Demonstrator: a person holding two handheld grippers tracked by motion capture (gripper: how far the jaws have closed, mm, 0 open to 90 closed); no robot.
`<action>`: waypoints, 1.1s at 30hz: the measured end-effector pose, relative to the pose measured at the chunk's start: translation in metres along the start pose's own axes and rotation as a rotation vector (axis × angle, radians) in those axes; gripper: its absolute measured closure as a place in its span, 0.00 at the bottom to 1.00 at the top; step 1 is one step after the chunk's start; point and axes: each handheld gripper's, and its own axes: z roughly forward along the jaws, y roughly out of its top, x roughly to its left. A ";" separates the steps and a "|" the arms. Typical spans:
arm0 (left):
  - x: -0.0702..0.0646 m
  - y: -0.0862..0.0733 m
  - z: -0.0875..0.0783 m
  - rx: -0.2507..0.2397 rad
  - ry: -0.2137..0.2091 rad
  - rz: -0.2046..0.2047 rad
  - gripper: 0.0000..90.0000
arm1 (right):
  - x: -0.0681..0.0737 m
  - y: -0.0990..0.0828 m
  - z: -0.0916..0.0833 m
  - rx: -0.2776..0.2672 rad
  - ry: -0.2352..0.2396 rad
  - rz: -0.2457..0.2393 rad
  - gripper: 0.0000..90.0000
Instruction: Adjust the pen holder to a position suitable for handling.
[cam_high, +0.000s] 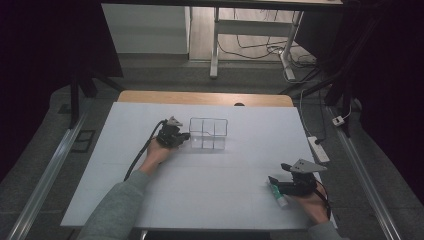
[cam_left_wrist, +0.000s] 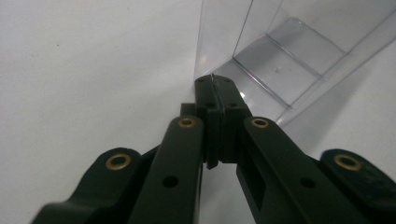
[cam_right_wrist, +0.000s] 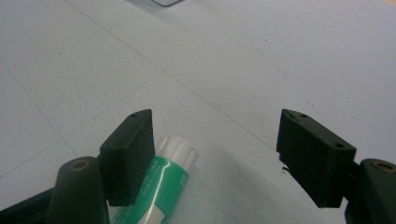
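Two grippers at the white table

Left gripper (cam_left_wrist: 217, 88) pinches the clear divided box's (cam_high: 208, 133) wall mid-table; right gripper (cam_right_wrist: 224, 154) gapes beside a green tube (cam_right_wrist: 161, 186) near the right front corner.

Left gripper (cam_high: 184, 136) was clamped tight, forearm stretched forward; right gripper (cam_high: 274, 184) sat low with its jaws wide apart.

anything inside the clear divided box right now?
The clear divided box looks empty: bare compartment floors show through its walls. The left gripper has its fingers clamped on one wall edge. The near corner behind those fingers is hidden.
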 end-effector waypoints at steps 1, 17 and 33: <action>0.000 0.000 0.001 0.000 0.000 0.001 0.99 | 0.000 0.000 0.000 -0.001 0.002 0.001 0.30; -0.011 0.008 0.011 0.012 -0.015 0.023 0.99 | 0.000 0.000 0.000 -0.004 -0.002 0.003 0.31; -0.005 0.002 -0.009 -0.014 -0.005 0.016 0.99 | -0.002 -0.001 -0.001 -0.006 -0.004 0.013 0.31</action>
